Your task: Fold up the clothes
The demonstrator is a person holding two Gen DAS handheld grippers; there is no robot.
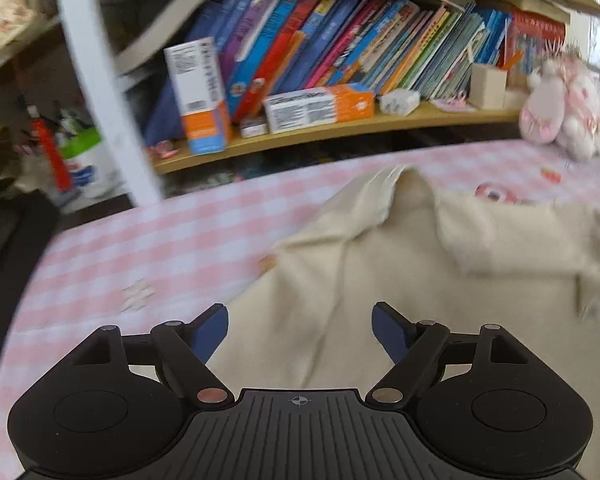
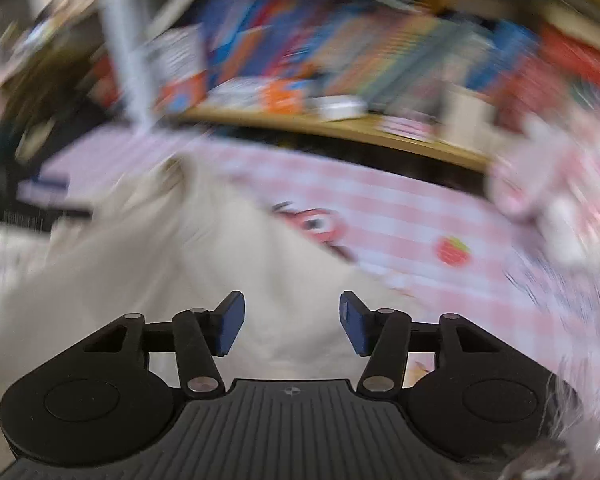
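Two claws are seen, both spread wide and holding nothing. The left claw (image 1: 300,330), with blue-padded black fingers, is poised over the cream, fleecy garment (image 1: 400,280), its left finger above the garment's edge. The right claw (image 2: 292,326) is likewise held above the same cream cloth (image 2: 228,264); that view is heavily blurred. The garment is spread rumpled on the pink-and-white checked worktop cover (image 1: 148,248), one flap turned up near the far edge. A strawberry print (image 2: 453,250) is noted on the cover to the right. Beyond, a wooden shelf (image 1: 340,130) of leaning colourful books (image 1: 340,40) is recorded, with a pink plush toy (image 1: 560,108) at its right end.
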